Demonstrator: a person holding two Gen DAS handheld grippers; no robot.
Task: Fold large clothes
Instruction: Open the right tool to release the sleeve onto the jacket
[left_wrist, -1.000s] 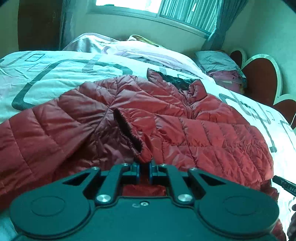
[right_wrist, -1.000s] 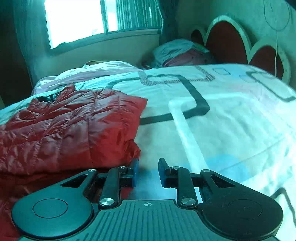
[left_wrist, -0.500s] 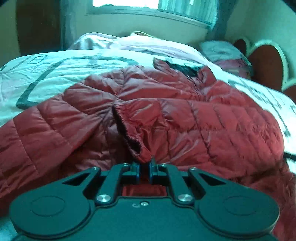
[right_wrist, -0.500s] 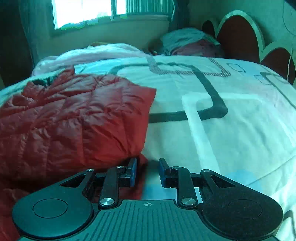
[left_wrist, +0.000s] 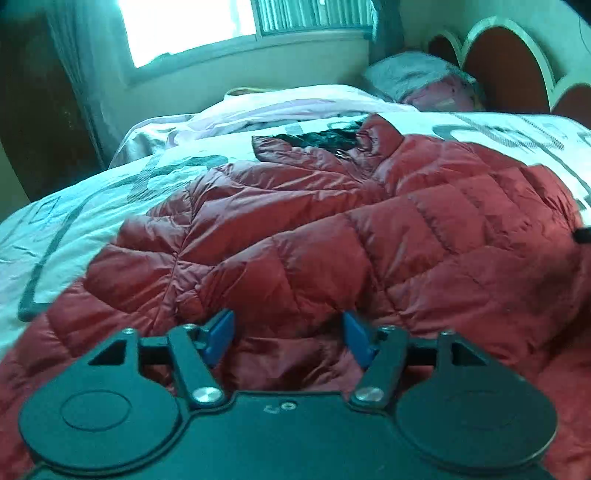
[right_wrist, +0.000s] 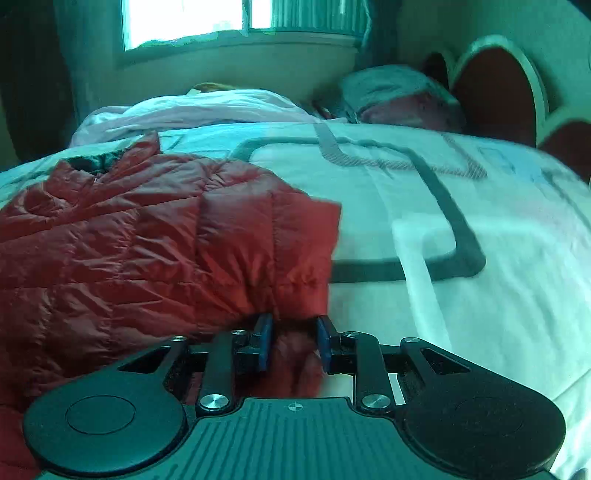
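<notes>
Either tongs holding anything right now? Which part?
Left tongs opening over the red jacket, gripping nothing. Right tongs have the jacket's edge fold between them; a firm pinch cannot be told.

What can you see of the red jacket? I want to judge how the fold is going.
The red jacket is a shiny quilted puffer lying crumpled on the patterned bedspread, its dark-lined collar toward the window. The left gripper is opening above it, pads clear of it. The right gripper has the jacket's edge between its pads.
</notes>
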